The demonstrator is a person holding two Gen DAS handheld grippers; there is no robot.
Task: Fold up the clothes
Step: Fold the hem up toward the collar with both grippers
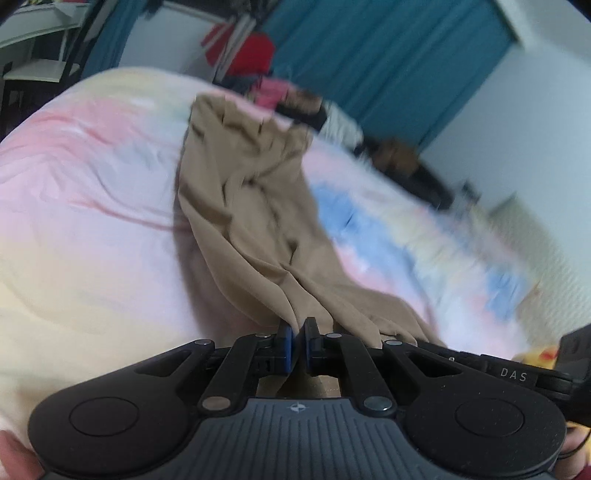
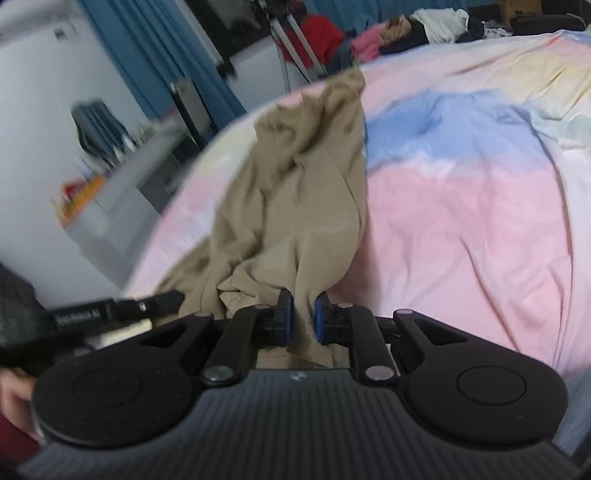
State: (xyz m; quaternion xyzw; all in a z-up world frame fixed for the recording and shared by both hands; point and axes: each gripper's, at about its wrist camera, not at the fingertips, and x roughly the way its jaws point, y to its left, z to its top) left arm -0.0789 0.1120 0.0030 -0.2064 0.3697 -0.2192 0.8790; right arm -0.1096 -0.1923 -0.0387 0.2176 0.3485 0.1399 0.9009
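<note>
So on the left side of the scene, the left gripper (image 1: 297,341) has its blue pads squeezed nearly together on a thin bit of the tan garment (image 1: 251,206), right at its near edge. From that pinch the cloth runs away toward the far side of the bed (image 1: 85,192), rumpled and bunched into long creases, with its far end lying on the pastel tie-dye bedspread. Moving right, the right gripper (image 2: 303,314) is pinching a thicker wad of the same tan garment (image 2: 295,184), so its pads sit a little further apart with fabric stuffed between them. You can spot each gripper's body poking into the edge of the other's view, so they're holding close side by side along one edge. My guess is that's the point: two grips on the same near edge let you lift it and shake the piece flat, or carry that edge over to the far end for a fold. The cloth near the pinches looks raised off the bed while the far part rests on it, which fits an early lift. It's pretty crumpled, so I'd say the folding has barely started. Beyond the bed on the far side there's a heap of other clothes (image 2: 424,26) and teal curtains (image 1: 388,55), well apart from all this.
</note>
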